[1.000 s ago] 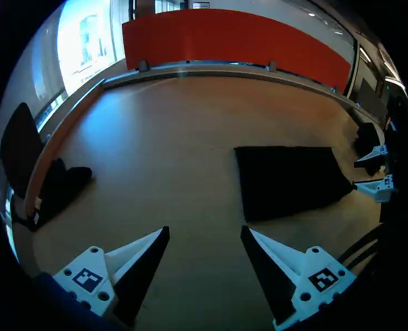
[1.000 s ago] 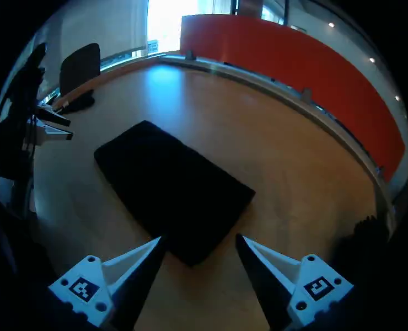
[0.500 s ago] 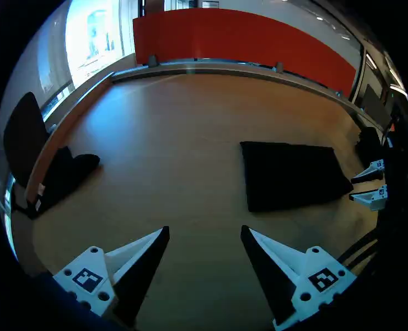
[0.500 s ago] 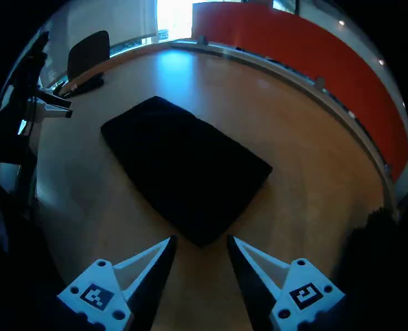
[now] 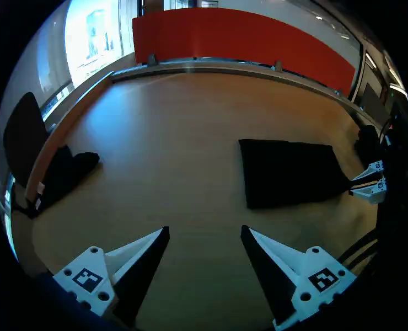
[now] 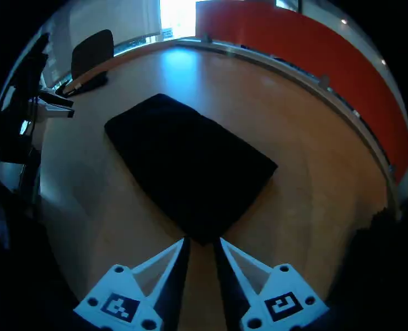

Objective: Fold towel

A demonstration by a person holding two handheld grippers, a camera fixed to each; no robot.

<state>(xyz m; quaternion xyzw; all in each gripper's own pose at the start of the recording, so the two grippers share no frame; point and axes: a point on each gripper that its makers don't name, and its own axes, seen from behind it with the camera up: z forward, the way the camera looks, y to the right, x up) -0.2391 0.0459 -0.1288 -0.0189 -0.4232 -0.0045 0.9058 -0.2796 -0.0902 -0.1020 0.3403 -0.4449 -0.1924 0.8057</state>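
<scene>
A black towel (image 5: 292, 171) lies flat as a folded rectangle on the wooden table (image 5: 165, 138). In the right gripper view the towel (image 6: 187, 160) runs away from me, and its near corner sits between the tips of my right gripper (image 6: 202, 240), which is drawn in on that corner. In the left gripper view the right gripper (image 5: 355, 185) pinches the towel's right corner. My left gripper (image 5: 204, 229) is open over bare wood, well short of the towel's left edge. It also appears far off as the left gripper (image 6: 73, 110) beyond the towel.
A red partition (image 5: 242, 33) stands behind the table's curved far rim. A black chair (image 5: 22, 138) and a dark bundle (image 5: 66, 171) sit at the left edge. Another dark object (image 5: 366, 138) lies by the right edge. Bare wood stretches left of the towel.
My right gripper has moved down to the towel's near corner and its fingers have drawn in from wide apart to a narrow gap. The left gripper has barely moved.
</scene>
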